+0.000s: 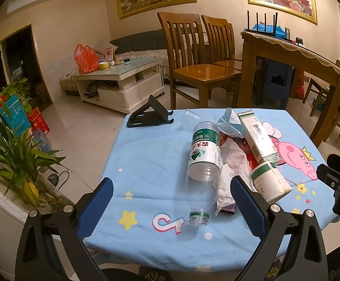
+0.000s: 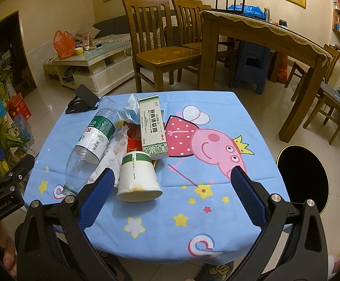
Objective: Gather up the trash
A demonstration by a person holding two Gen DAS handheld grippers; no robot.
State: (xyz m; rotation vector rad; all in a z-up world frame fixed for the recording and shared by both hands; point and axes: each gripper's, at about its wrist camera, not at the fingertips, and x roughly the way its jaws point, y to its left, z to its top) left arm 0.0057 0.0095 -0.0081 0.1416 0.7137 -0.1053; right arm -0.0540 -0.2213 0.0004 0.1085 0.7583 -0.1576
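Trash lies in a heap on the blue cartoon tablecloth (image 1: 146,164): an uncapped clear water bottle (image 1: 202,164) on its side, a crumpled tissue (image 1: 233,164), a tipped white paper cup (image 1: 270,182), a long white-and-green box (image 1: 256,135), a blue face mask (image 1: 230,124) and a clear plastic cup (image 1: 191,117). My left gripper (image 1: 171,182) is open above the near edge, its fingers either side of the bottle's lower half. My right gripper (image 2: 172,173) is open too, with the paper cup (image 2: 138,178) just inside its left finger. The bottle (image 2: 92,140) and box (image 2: 152,128) lie beyond.
A black phone stand (image 1: 149,114) sits at the table's far left corner. A round black bin (image 2: 303,178) stands on the floor to the table's right. Wooden chairs (image 1: 193,70) and a dining table (image 1: 287,53) are behind. Potted plants (image 1: 20,154) line the left.
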